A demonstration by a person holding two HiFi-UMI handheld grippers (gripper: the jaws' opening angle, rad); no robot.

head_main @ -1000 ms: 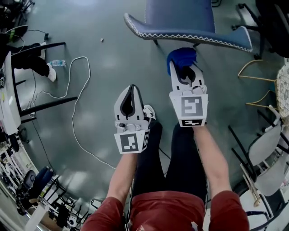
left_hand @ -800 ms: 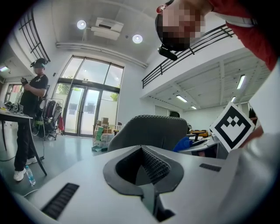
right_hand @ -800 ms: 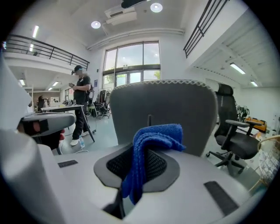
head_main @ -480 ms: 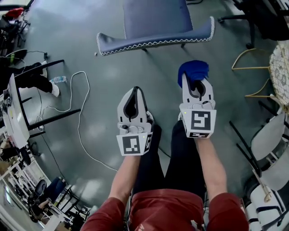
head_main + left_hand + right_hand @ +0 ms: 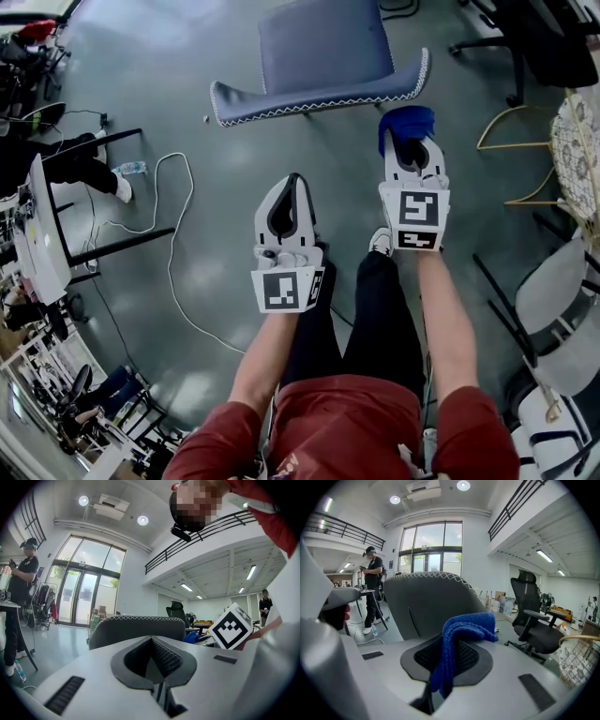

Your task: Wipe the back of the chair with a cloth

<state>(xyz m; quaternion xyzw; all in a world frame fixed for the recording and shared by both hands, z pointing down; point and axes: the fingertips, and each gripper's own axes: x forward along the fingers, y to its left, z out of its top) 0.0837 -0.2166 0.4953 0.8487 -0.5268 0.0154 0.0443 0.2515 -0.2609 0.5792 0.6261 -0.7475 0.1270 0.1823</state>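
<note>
The blue-grey chair (image 5: pixel 319 56) stands ahead of me, and its curved back edge with white stitching (image 5: pixel 319 91) faces me. My right gripper (image 5: pixel 410 142) is shut on a blue cloth (image 5: pixel 405 122), which hangs just below the right end of that edge. In the right gripper view the cloth (image 5: pixel 464 630) drapes over the right gripper's (image 5: pixel 450 641) jaws, with the chair back (image 5: pixel 426 604) close behind. My left gripper (image 5: pixel 292 183) is shut and holds nothing, lower and to the left. From the left gripper view the chair back (image 5: pixel 136 627) rises beyond the closed left gripper (image 5: pixel 152 640).
A white cable (image 5: pixel 173 234) and a water bottle (image 5: pixel 131 169) lie on the grey floor at left beside a black desk frame (image 5: pixel 103 234). A black office chair (image 5: pixel 534 625) stands at right, with a gold wire frame (image 5: pixel 525 150) and white chairs (image 5: pixel 553 309). Another person (image 5: pixel 371 588) stands at left.
The chair has slid lower in view and the right gripper with the cloth has come up close under the right end of its back edge. The left gripper stays shut.
</note>
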